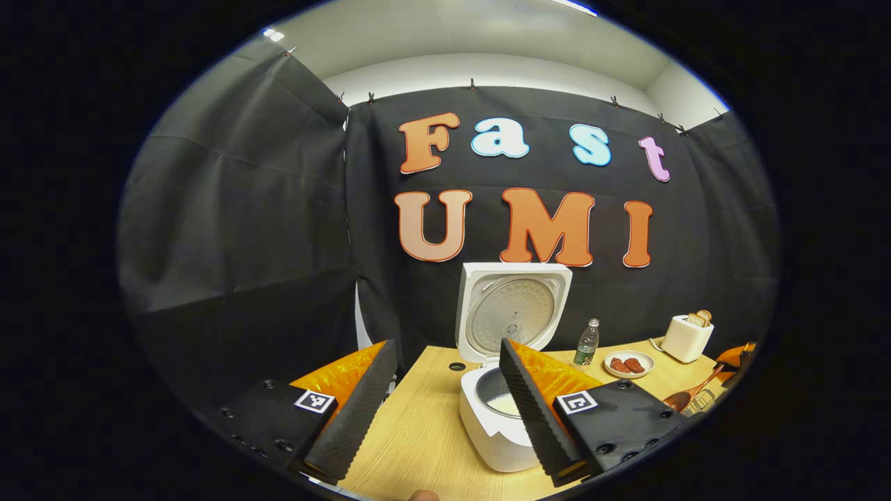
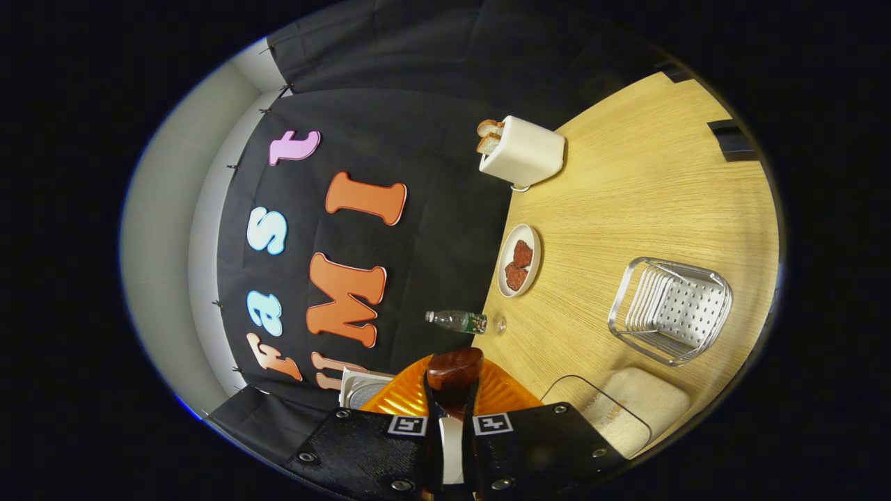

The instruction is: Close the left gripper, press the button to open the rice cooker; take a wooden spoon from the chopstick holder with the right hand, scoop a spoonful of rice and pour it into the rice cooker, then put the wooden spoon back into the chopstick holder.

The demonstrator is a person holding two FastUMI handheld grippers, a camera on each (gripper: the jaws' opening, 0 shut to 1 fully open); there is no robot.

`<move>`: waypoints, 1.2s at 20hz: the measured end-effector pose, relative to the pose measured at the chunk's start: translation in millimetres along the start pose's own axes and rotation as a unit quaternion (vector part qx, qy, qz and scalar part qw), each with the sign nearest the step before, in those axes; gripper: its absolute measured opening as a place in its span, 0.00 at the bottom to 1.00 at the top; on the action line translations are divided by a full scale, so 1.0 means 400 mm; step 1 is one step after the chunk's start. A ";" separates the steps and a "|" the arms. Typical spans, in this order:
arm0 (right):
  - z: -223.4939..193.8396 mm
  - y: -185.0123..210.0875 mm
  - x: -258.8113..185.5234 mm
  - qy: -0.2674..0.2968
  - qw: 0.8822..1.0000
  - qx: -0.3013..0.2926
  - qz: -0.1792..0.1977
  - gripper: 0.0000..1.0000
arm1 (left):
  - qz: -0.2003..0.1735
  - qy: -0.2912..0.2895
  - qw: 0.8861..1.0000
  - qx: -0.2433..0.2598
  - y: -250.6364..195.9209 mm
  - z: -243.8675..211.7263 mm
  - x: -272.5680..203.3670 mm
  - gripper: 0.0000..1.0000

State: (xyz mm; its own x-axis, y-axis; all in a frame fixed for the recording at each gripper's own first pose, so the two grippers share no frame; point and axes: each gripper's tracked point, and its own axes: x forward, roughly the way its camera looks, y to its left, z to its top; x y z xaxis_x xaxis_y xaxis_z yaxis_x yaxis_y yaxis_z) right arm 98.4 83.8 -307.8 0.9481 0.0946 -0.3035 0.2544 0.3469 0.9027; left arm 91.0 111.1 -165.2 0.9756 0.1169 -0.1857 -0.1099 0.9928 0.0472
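- Clamped between the right gripper's (image 2: 451,417) two fingers, nearest the right gripper view's lens, is the wooden spoon (image 2: 454,372), its dark bowl sticking out just past the fingertips; whether it carries rice I cannot tell.
- Table (image 2: 647,209): the light wood top bears everything else, and the rice cooker serves as the landmark below.
- Rice cooker (image 1: 511,390): lid already standing upright, so the button press looks done; pale contents lie in the inner pot, which suggests rice may have been poured, though that is a guess.
- Left gripper (image 1: 445,410): jaws spread wide and empty, hovering just in front of the cooker, one finger crossing over its rim.
- Chopstick holder (image 2: 669,309): a perforated metal rack well to the right of the cooker, with no spoon in it.
- Rice container (image 2: 630,410): a clear box heaped with white rice, beside the rack on the near side, well right of the cooker.
- Judged remaining: at most the pour, if unfinished, then returning the spoon to the rack.
- Toaster (image 2: 523,152), plate (image 2: 520,261) and bottle (image 2: 456,321): behind and right of the cooker, by the wall.
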 end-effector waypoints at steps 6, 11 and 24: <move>0.028 0.151 0.045 -0.007 0.999 -0.014 0.029 0.10 | -0.006 0.002 1.000 0.000 -0.014 0.002 0.007 1.00; 0.051 0.287 0.097 -0.021 0.998 -0.012 0.050 0.10 | -0.004 0.002 1.000 0.008 -0.015 0.007 0.020 1.00; -0.163 0.552 0.312 0.035 0.994 -0.082 0.065 0.10 | 0.011 0.025 1.000 0.009 0.042 -0.048 0.081 1.00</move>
State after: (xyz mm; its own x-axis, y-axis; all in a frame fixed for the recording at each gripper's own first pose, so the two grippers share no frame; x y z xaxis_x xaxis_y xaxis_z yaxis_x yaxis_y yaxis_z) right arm 260.4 233.1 -166.5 0.9539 0.2118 -0.2127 0.0899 0.4743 0.8758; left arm 117.4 131.9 -189.2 0.9625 0.1400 -0.2325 -0.1270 0.9894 0.0699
